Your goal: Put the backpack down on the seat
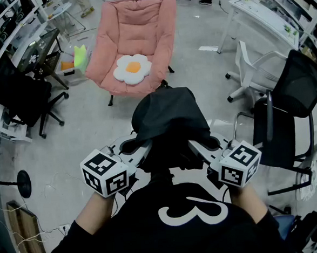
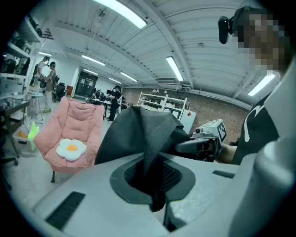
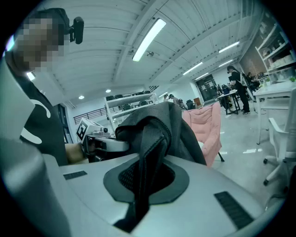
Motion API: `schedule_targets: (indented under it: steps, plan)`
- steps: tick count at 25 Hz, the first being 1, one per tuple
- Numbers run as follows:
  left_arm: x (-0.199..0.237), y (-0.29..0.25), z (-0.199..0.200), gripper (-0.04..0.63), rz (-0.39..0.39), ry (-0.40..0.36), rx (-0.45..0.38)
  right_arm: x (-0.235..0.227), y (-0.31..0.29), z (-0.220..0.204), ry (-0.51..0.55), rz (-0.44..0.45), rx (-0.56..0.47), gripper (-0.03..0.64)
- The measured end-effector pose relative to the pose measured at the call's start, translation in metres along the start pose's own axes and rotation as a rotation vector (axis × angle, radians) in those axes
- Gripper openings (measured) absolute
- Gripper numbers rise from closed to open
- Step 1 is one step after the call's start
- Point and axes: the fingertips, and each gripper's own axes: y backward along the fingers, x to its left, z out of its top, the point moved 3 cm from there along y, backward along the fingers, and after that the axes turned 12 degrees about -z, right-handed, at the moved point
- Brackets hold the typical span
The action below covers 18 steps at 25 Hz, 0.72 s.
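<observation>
**A:** Backpack [image 1: 166, 122]: we are holding it in the air in front of the chest, black fabric bunched at the top. It is hanging between the two grippers and touching no seat.

**B:** Are we gripping it on both sides?

**A:** Yes. The left gripper [image 1: 134, 147] is clenching a fold of the webbed strap [image 2: 155, 152], jaws pressed together on it. The right gripper [image 1: 203, 145] is doing the same on the other strap [image 3: 149, 152]. Neither is released.

**B:** Where are we aiming?

**A:** We are facing the pink chair [image 1: 134, 44], straight ahead across open floor and well apart from us. An egg-shaped cushion [image 1: 133, 69] is lying on its seat. A black office chair [image 1: 294, 87] is standing nearer, at our right. We are judging the pink one to be the target, but we cannot be sure.

**B:** Which step are we in?

**A:** We are judging this as the carry; the put-down is not yet begun.

**B:** What does the next move call for?

**A:** Walking up to the chair and lowering the bag evenly onto the seat, on or beside the cushion. We should be holding both straps until the seat is taking the weight. Letting one side go early risks the bag swinging or tipping off the front edge.
</observation>
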Motion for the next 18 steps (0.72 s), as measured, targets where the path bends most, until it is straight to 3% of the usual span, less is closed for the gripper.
schedule_targets:
  steps: [9,18]
  plan:
    - [0.067,-0.025,0.008,0.012,-0.026,0.043,0.007,-0.042,-0.056,0.007,-0.054,-0.014,0.032,0.011]
    - [0.181,-0.039,0.013,0.012,-0.021,0.138,-0.005,-0.091,-0.164,0.015,-0.153,0.029,0.107,0.011]
